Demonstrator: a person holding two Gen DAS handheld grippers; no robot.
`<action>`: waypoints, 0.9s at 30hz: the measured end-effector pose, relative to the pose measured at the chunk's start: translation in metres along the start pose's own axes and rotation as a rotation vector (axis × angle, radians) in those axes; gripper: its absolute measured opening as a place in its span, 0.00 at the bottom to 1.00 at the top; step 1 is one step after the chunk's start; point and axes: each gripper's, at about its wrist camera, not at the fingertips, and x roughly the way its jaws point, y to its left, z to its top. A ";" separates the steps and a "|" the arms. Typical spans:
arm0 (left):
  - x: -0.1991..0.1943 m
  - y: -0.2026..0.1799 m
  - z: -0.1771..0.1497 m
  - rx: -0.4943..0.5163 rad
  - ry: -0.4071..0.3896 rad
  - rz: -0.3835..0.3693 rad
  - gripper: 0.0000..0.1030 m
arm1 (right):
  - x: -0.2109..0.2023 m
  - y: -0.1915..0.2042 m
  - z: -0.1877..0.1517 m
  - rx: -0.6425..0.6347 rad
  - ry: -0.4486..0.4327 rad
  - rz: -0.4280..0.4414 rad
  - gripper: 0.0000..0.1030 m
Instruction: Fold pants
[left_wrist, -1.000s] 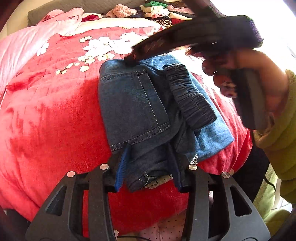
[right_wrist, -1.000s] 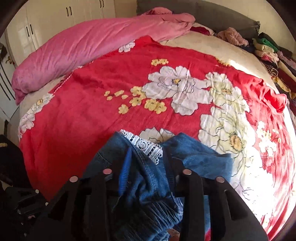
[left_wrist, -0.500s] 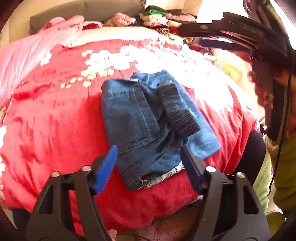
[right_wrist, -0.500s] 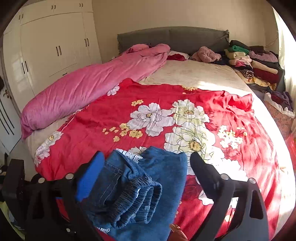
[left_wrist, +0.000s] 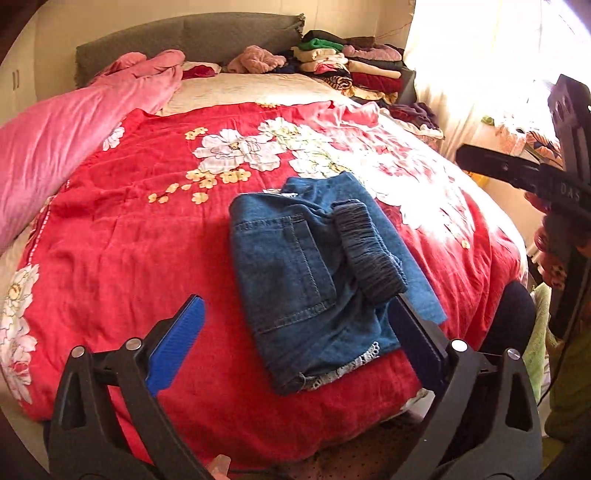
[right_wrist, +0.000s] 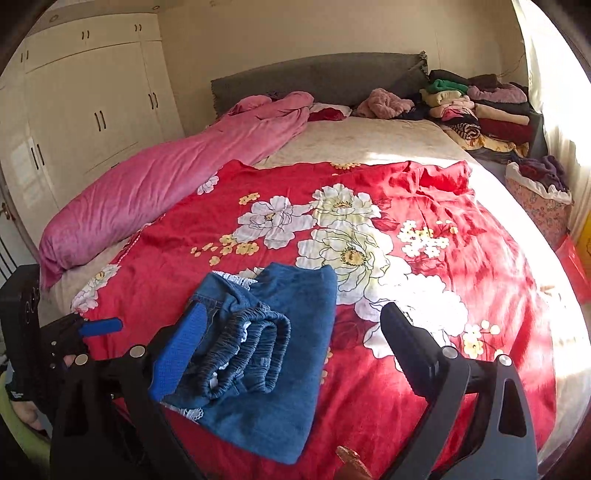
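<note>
Bedroom w/ white wardrobe (right_wrist: 92, 122) far left of the right gripper (right_wrist: 291, 354), grey headboard (right_wrist: 321, 79) straight ahead, stacked clothes (right_wrist: 480, 110) ahead-right. Bed has a red floral blanket (right_wrist: 424, 258) & pink duvet (right_wrist: 155, 188) rolled along its left. Folded pants (left_wrist: 314, 277) lie on the blanket just ahead of the left gripper (left_wrist: 295, 347); both grippers spread wide, holding nothing.
</note>
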 end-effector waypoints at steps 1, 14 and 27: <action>0.000 0.001 0.000 -0.006 -0.001 0.003 0.91 | -0.001 -0.001 -0.001 0.004 0.000 -0.001 0.92; 0.002 0.014 0.001 -0.044 0.003 0.029 0.91 | 0.000 -0.017 -0.029 0.050 0.055 -0.034 0.92; 0.038 0.037 0.005 -0.132 0.059 0.031 0.91 | 0.037 -0.018 -0.045 0.074 0.158 0.009 0.92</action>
